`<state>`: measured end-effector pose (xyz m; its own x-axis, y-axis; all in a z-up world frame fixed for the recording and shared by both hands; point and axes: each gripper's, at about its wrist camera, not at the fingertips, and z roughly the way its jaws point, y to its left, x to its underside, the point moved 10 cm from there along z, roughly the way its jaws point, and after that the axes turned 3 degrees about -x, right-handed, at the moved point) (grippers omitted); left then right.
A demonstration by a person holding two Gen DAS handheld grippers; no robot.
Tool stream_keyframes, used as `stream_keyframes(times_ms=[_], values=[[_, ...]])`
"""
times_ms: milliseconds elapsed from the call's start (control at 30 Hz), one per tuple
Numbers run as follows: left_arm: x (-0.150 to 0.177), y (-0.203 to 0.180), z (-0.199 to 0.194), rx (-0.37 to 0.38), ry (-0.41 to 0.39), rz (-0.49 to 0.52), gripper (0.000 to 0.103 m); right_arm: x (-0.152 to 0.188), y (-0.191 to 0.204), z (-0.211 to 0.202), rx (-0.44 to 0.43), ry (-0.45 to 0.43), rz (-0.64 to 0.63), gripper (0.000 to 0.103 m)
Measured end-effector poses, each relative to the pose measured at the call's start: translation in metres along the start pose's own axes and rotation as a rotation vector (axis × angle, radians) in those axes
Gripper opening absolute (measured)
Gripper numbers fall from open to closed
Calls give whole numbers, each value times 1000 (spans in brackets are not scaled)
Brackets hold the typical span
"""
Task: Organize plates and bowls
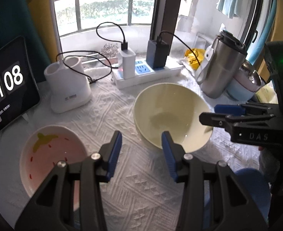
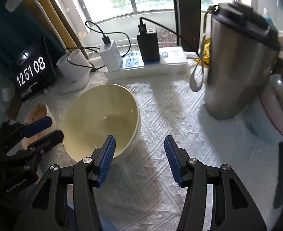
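Left wrist view: left gripper [image 1: 141,148], fingers apart and empty, between pink bowl [image 1: 53,157] at eight o'clock and cream bowl [image 1: 172,117]; right gripper [image 2: 139,152], likewise parted, straddles the cream bowl's rim, apparently to lift it for stacking.

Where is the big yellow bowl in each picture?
Left wrist view: the yellow bowl sits right of centre, just beyond the left gripper, whose fingers are open.
Right wrist view: the same bowl sits left of centre, behind the left-hand finger of the open right gripper.
Shared landmark: the white power strip lies behind the bowl in both.
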<state>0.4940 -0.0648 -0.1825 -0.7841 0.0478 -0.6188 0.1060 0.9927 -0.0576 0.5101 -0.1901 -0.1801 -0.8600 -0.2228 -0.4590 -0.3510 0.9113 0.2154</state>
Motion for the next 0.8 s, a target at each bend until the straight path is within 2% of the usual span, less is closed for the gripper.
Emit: stream_keyframes(times_ms=[133,267,367,467,500,633,800], values=[[1,-3,7,15,4,-2,44,-2,-2,7,-11,15,19,56],[1,-7,11,23,-5,1,43,3,6,23,-42,92,-12,56],[0,-10,13,27,-5,12,41,3,12,30,-40,109,-44,53],[-1,-12,13,32,-2,24,36,0,14,34,-34,117,-56,44],[-1,-13,13,35,0,34,34,0,15,36,-46,120,-52,36],[-3,-14,14,30,-5,41,34,-4,13,41,-43,121,-49,31],[-4,-14,9,62,-28,27,29,-6,8,41,-29,109,-39,25]])
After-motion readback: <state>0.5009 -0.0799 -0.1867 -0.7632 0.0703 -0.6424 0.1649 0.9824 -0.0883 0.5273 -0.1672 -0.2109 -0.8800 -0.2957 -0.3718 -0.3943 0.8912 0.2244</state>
